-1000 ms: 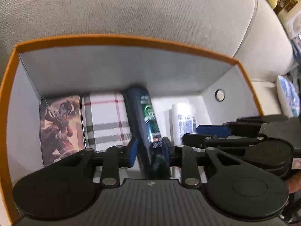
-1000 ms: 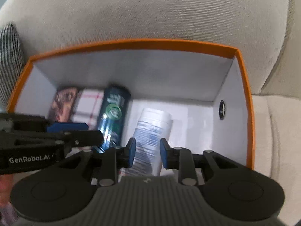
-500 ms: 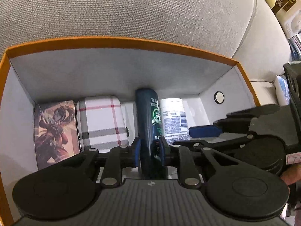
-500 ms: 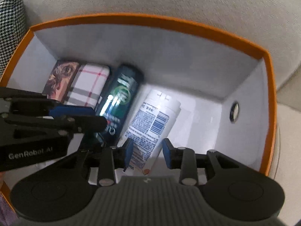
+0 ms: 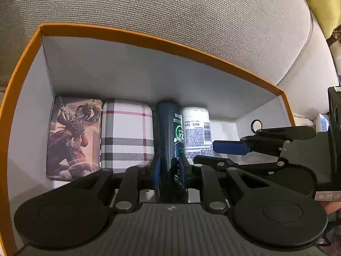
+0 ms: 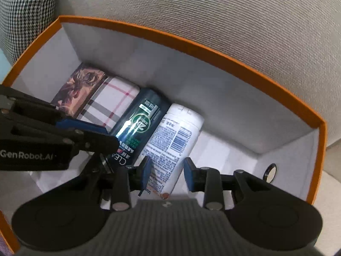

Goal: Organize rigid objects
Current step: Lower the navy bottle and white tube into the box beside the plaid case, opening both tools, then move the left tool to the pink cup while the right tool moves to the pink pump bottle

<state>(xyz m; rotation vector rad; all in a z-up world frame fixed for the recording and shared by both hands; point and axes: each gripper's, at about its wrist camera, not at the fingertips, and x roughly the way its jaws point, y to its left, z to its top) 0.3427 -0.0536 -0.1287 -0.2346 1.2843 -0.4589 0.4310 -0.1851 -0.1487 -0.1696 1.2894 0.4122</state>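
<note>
An orange box with white inside walls holds a row of things lying flat: a picture card box, a plaid case, a dark green bottle and a white bottle. My left gripper is shut on the lower end of the dark green bottle. My right gripper is open, its fingers either side of the white bottle's lower end with gaps showing. Each gripper shows in the other's view.
The box sits on a grey fabric sofa, its cushion rising behind. A houndstooth cushion is at the back left. A round metal eyelet is in the box's right wall. Free floor lies right of the white bottle.
The dark green bottle has swung straight beside the plaid case, and the white bottle now lies against it. My right gripper's fingers have opened wider off the white bottle.
</note>
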